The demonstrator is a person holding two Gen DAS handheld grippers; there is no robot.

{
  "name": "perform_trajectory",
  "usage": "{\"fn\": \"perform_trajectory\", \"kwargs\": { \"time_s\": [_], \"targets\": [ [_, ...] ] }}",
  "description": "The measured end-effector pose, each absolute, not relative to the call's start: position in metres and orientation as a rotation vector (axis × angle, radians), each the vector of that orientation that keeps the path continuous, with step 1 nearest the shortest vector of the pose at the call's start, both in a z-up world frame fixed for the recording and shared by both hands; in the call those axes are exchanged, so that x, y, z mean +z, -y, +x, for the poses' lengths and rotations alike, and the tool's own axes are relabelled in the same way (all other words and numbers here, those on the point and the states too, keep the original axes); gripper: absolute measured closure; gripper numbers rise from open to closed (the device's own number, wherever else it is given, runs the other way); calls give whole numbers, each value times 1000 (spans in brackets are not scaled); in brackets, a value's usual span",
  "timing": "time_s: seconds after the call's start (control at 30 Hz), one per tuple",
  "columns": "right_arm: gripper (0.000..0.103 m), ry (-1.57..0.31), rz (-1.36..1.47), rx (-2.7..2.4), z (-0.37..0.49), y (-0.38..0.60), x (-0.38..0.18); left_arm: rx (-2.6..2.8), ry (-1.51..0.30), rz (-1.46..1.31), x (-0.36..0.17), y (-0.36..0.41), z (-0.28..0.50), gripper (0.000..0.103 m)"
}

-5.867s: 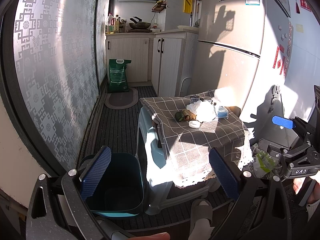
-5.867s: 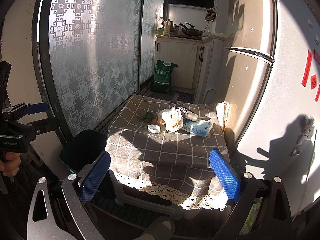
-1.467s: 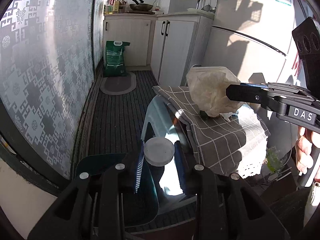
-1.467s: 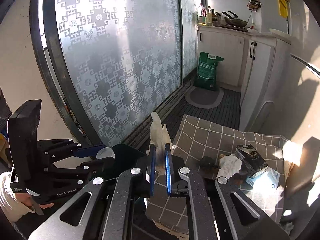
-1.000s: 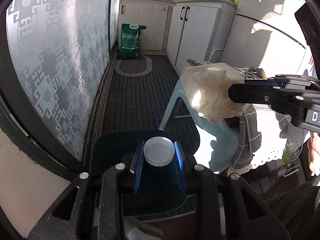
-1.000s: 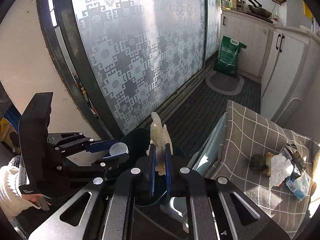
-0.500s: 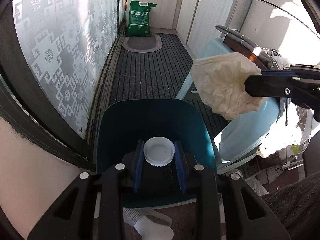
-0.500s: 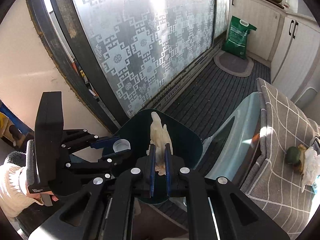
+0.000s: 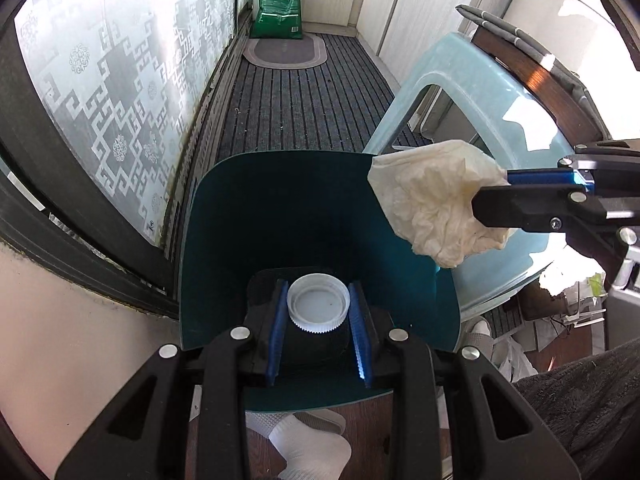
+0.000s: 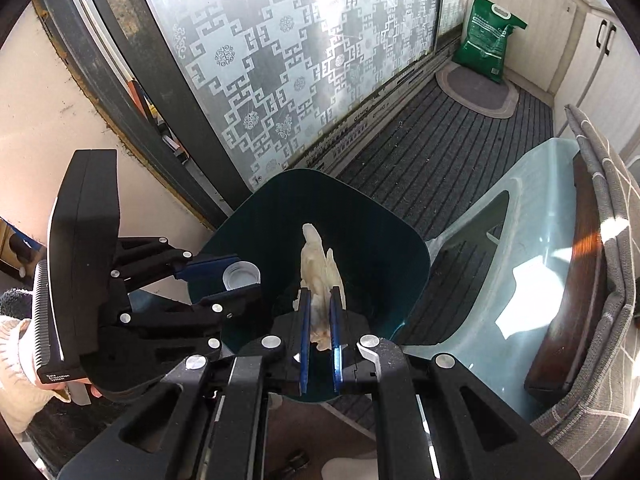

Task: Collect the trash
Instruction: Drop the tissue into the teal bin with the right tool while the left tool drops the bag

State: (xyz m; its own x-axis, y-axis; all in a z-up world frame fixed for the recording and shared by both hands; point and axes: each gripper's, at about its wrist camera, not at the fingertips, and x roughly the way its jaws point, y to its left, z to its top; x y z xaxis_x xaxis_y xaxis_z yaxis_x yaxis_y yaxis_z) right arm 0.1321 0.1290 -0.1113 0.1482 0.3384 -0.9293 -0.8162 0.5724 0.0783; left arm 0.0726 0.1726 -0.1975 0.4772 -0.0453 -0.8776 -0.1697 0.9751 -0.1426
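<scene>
1. Dark ribbed floor matting (image 9: 304, 92) runs the length of a narrow kitchen passage, with a frosted patterned sliding door (image 9: 120, 92) along one side and pale cabinets (image 10: 592, 52) along the other.
2. Landmark — a dark teal waste bin (image 9: 280, 216), open-topped, stands on the floor against the door's lower track; both tools hang over its mouth.
3. Beside the bin, on the side away from the door, sits a pale blue plastic stool (image 9: 472, 96) carrying a wooden board (image 10: 580, 280) draped with a grey checked cloth (image 10: 612, 208).
4. Far beyond the bin, at the end of the passage, a green sack (image 9: 282, 4) leans by the cabinets with an oval grey mat (image 9: 284, 51) in front of it.
5. Above the bin's rim nearest the stool, the right gripper (image 10: 319, 320) has its blue pads pressed together on a crumpled cream paper napkin (image 9: 436, 200), which sticks out past the fingertips.
6. Directly over the bin's opening, the left gripper (image 9: 318, 312) pinches a white ribbed bottle cap (image 9: 318, 306) between its blue pads — open side of the cap facing the camera.
7. Below the bin's near edge, a foot in a white sock (image 9: 308, 448) shows on the floor.
</scene>
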Motion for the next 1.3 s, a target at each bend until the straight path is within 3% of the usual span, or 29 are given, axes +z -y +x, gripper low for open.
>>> {"fn": "perform_trajectory", "kwargs": {
  "time_s": [0.37,0.97,1.03,1.1,1.3],
  "targets": [
    [94,-1193,-536,853,137,-136,-137,89,-1058,-215,-192,-177,70,61],
    [94,-1238,-589,848,135,-141,-171,155,-830,-222,-105,-185,41,74],
    [92,-1245,-593,840,135,-142,-178,153,-804,-229,-93,-186,36,74],
    [78,-1264,-578,843,136,-140,-183,149,-774,-230,-82,-184,34,74],
    [78,-1227,-566,864,130,-142,-171,141,-693,-224,-50,-175,25,74]
  ]
}}
